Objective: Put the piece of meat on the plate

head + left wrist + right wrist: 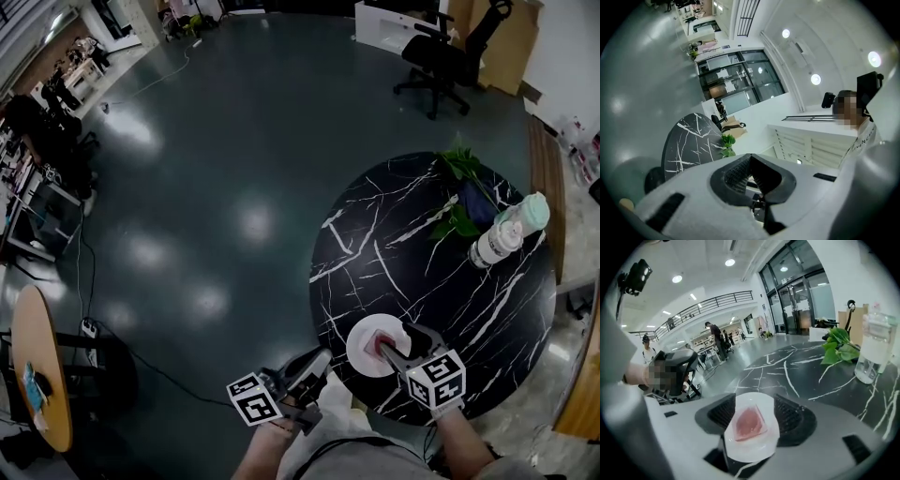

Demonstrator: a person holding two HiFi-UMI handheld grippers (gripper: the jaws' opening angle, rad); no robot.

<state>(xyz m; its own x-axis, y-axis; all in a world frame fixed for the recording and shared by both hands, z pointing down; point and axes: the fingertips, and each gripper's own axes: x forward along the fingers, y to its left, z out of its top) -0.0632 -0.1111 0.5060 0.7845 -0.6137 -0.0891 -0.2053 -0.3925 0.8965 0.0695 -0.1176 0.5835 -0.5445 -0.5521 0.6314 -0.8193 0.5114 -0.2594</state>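
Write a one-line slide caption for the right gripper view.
Right gripper, jaws apart, poised over the piece of meat lying on the white plate on the black marble table.

Pink-red piece of meat against plain white plate; black table veined with thin white marble lines; green-leaved plant; clear bottle, pale mint-green cap; glossy dark teal-grey floor; black office chair.

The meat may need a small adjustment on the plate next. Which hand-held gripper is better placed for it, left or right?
Right, probably. The right hand-held gripper is open, with the meat and plate framed between its jaws; the left hand-held gripper is at the table edge, aimed elsewhere.
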